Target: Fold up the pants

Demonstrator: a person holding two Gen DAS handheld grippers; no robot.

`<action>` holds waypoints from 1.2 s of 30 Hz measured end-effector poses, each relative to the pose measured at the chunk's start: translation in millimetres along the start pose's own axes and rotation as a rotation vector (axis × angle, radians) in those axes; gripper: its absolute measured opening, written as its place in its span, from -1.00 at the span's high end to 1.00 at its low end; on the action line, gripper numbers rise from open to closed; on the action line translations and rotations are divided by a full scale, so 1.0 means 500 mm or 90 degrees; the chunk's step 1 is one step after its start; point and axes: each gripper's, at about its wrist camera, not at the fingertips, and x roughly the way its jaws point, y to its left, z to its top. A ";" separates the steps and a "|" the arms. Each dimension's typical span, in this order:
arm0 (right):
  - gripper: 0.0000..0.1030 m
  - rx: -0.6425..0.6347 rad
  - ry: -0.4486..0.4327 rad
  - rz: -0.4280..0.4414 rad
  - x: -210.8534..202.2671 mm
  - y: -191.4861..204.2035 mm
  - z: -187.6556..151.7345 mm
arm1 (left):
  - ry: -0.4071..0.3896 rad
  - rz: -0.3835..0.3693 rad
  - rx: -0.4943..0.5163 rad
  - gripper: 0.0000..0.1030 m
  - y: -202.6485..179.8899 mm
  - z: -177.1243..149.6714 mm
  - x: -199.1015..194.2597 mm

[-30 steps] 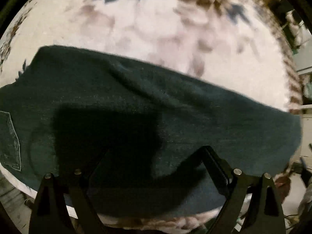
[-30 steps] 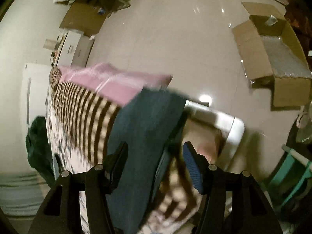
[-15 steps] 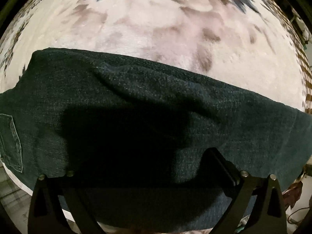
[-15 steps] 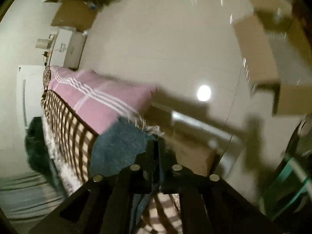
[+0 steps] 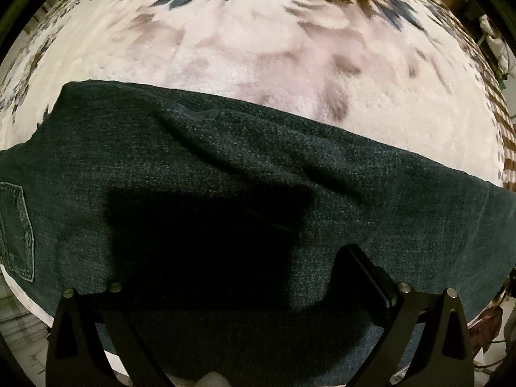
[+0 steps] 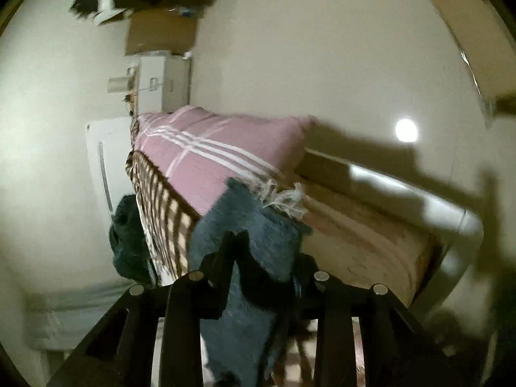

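Dark blue-green jeans (image 5: 225,174) lie spread across a floral fleece blanket (image 5: 258,58) on a bed, with a back pocket (image 5: 16,225) at the left edge. My left gripper (image 5: 232,277) hovers open just above the near part of the jeans; its left finger is lost in shadow. In the right wrist view, my right gripper (image 6: 267,251) is shut on the hem end of a jeans leg (image 6: 254,222), held up off the bed's edge, with the denim hanging down between the fingers.
A pink striped pillow (image 6: 219,148) and a brown checked blanket edge (image 6: 161,206) lie on the bed. A white bed frame rail (image 6: 419,200) runs on the right. A white cabinet (image 6: 161,80) and a cardboard box (image 6: 467,32) stand on the pale floor.
My right gripper closed on the jeans leg end and lifted it. My left gripper moved closer over the jeans and stayed open.
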 end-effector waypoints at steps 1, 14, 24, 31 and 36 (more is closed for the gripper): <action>0.32 -0.014 0.012 -0.008 0.014 0.008 -0.003 | -0.003 0.000 -0.001 -1.00 0.000 0.002 0.004; 0.82 -0.035 -0.073 0.049 -0.036 0.077 -0.090 | 0.026 -0.023 -0.024 -1.00 0.016 0.006 -0.011; 0.82 -0.229 -0.067 0.057 -0.108 0.334 -0.255 | -0.061 -0.072 -0.072 -1.00 0.078 -0.011 -0.123; 0.82 -0.329 0.051 0.055 -0.012 0.460 -0.499 | -0.084 -0.082 -0.080 -1.00 0.181 -0.047 -0.191; 0.82 -0.345 0.143 0.033 0.136 0.474 -0.686 | -0.081 -0.072 -0.108 -1.00 0.286 -0.077 -0.217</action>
